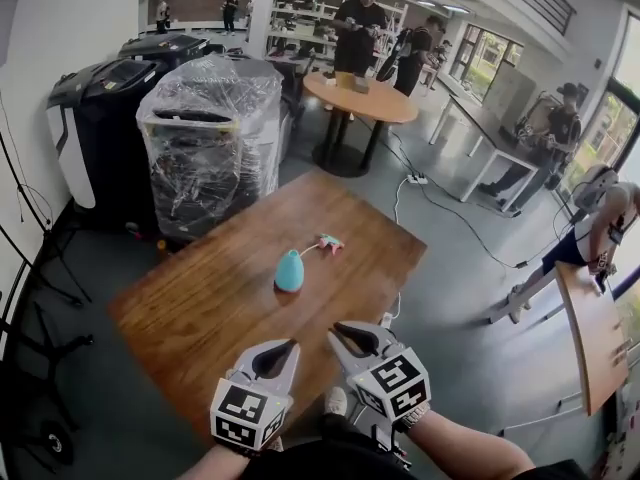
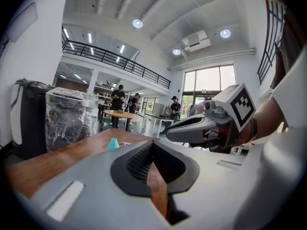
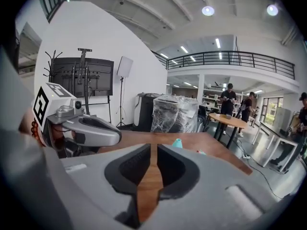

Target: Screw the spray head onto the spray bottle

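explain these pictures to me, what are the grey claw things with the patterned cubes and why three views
A person holds a two-jaw gripper in each hand; the patterned cubes are part of them. The head view comes from a camera on the person's head, looking down: the left gripper and right gripper hover over the near end of a wooden table. The other two cameras ride on the grippers, looking along their jaws. On the table stands a teal spray bottle, its spray head lying beside it, apart. Nothing is held: the left jaws are together, the right a thin slit apart.
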The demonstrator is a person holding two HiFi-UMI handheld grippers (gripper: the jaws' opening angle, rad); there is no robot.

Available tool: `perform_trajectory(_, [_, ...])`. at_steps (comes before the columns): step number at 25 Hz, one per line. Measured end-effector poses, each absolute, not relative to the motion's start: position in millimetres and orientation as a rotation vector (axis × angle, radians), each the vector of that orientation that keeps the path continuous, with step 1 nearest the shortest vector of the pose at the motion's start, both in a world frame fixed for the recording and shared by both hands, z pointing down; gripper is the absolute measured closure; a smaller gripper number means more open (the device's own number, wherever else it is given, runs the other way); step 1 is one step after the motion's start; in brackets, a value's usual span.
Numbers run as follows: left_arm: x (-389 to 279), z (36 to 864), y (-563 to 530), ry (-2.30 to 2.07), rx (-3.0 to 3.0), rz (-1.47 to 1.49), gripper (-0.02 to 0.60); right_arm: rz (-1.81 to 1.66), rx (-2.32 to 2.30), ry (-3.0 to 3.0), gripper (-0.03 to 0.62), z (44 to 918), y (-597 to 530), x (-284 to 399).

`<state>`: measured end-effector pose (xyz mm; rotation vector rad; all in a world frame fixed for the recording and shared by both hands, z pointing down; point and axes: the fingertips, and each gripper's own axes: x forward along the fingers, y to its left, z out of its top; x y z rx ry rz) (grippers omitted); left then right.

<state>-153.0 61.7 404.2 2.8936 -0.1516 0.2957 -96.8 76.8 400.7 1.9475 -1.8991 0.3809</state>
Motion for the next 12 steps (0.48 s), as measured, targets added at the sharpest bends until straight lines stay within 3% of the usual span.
perform_trajectory(12, [-58,440,34,-0.457,2.799,0.4,0.549,0.513,1.769,-2.054,0.553,459,40,36])
